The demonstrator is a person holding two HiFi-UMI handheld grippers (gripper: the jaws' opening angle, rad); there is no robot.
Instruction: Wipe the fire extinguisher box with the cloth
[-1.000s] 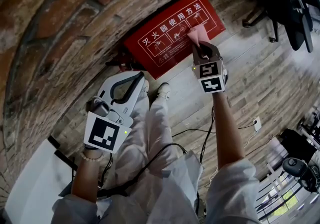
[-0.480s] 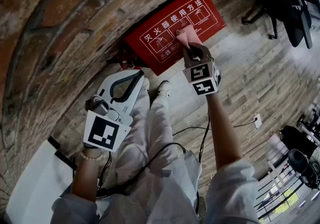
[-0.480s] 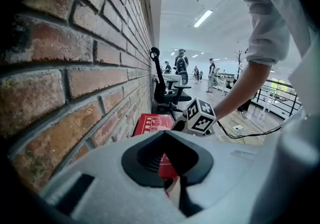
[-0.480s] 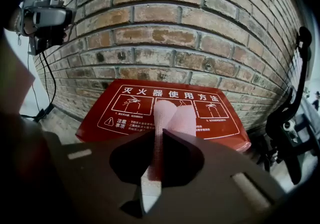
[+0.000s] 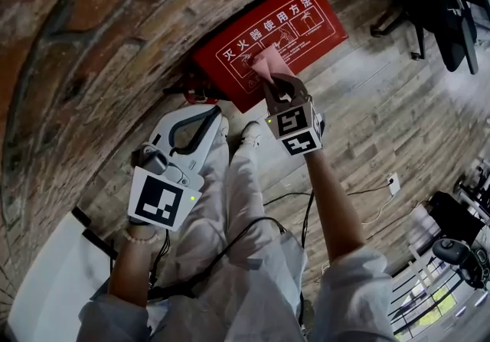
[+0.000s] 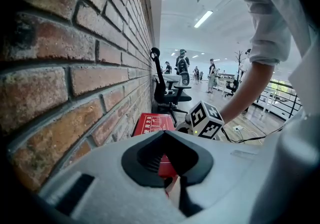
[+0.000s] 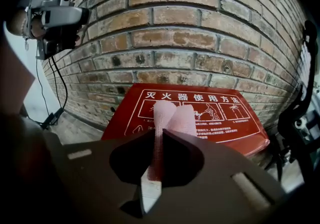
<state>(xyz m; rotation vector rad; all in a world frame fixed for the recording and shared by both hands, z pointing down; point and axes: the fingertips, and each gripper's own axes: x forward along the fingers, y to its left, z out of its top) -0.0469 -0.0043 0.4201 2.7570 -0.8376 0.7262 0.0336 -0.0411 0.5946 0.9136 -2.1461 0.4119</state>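
The red fire extinguisher box (image 5: 268, 38) with white print stands on the floor against the brick wall; its lid (image 7: 200, 113) fills the right gripper view and shows small in the left gripper view (image 6: 150, 124). My right gripper (image 5: 269, 79) is shut on a folded pink cloth (image 5: 266, 63), (image 7: 170, 120), whose free end hangs over the left part of the box's lid. The left gripper (image 5: 200, 125) is held back near the person's legs, away from the box, its jaws shut with nothing between them (image 6: 172, 188).
A brick wall (image 5: 92, 42) runs behind the box. A black handle or hose (image 5: 191, 92) lies at the box's left end. Office chairs (image 5: 436, 4) stand to the right on the wooden floor. Cables (image 5: 306, 210) trail by the person's legs and white shoes (image 5: 249, 136).
My right gripper has carried the pink cloth leftward along the box's lid, from near its middle to its left part. The left gripper has stayed still.
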